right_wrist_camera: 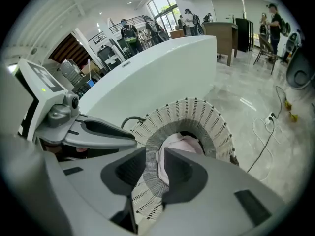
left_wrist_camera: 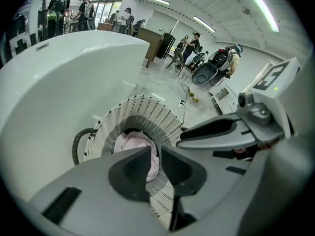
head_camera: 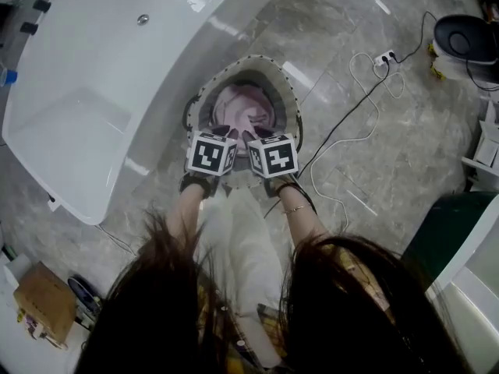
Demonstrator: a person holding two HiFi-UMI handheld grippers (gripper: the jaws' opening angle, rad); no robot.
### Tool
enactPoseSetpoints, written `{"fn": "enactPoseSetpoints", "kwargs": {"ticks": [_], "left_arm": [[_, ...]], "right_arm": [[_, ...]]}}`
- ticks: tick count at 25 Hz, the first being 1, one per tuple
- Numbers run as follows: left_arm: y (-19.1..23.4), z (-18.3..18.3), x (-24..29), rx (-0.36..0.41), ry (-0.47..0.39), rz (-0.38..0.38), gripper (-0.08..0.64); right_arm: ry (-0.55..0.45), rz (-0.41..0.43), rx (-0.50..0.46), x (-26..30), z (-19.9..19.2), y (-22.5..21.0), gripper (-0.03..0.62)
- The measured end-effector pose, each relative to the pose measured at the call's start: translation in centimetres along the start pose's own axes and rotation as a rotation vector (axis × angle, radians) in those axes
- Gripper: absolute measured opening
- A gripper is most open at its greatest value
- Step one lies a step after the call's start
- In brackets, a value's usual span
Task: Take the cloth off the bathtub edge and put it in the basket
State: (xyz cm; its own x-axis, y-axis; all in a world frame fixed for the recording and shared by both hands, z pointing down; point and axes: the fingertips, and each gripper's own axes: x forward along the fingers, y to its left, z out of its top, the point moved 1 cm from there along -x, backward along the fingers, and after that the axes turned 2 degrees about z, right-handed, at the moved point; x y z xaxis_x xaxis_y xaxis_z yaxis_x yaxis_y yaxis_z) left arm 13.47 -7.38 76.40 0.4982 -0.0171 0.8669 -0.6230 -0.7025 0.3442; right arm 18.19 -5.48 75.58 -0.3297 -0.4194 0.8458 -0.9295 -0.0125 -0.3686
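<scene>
Because nothing remains to carry, left gripper [left_wrist_camera: 155, 156] and right gripper [right_wrist_camera: 155, 161] hang with jaws narrowly parted, pinching nothing, over the round woven white-and-grey basket [head_camera: 249, 61]. The pale pink cloth [head_camera: 245, 104] lies bunched inside, beside the white bathtub [head_camera: 93, 68] on the grey marble floor [head_camera: 351, 92].

place: open work hall | cues: freestanding bathtub [head_camera: 93, 76], marble floor [head_camera: 390, 162], cables [head_camera: 337, 131], people [left_wrist_camera: 60, 1]

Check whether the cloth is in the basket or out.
In: the pink cloth lies bunched inside the basket, which stands beside the tub.
</scene>
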Motion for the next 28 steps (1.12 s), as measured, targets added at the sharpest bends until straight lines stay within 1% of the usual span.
{"fn": "enactPoseSetpoints", "kwargs": {"ticks": [7, 12, 16, 18, 20, 24, 28], "left_arm": [[-2.8, 3.2, -5.0, 0.015, -0.101, -0.003, 0.07], [-5.3, 5.7, -10.2, 0.035, -0.181, 0.001, 0.069], [-6.8, 7.3, -15.6, 0.044, -0.271, 0.0, 0.069], [-7.3, 7.6, -18.6, 0.038, -0.327, -0.008, 0.069], [-7.4, 7.7, -21.8, 0.026, -0.389, 0.003, 0.069], [-7.1, 8.2, -27.8, 0.015, -0.508, 0.046, 0.069], [-7.9, 8.7, -34.2, 0.014, -0.638, 0.074, 0.069]], "right_arm": [[-0.064, 0.001, -0.034, -5.5, 3.0, 1.7, 0.124], [-0.125, -0.002, -0.049, -10.8, 5.0, 3.7, 0.124], [-0.201, 0.018, -0.067, -15.7, 7.1, 6.1, 0.124], [-0.242, 0.037, -0.075, -18.1, 8.2, 7.7, 0.124], [-0.292, 0.06, -0.087, -20.4, 9.6, 9.6, 0.123], [-0.391, 0.107, -0.165, -24.8, 12.8, 13.7, 0.121], [-0.493, 0.155, -0.292, -29.3, 14.9, 18.5, 0.094]]}}
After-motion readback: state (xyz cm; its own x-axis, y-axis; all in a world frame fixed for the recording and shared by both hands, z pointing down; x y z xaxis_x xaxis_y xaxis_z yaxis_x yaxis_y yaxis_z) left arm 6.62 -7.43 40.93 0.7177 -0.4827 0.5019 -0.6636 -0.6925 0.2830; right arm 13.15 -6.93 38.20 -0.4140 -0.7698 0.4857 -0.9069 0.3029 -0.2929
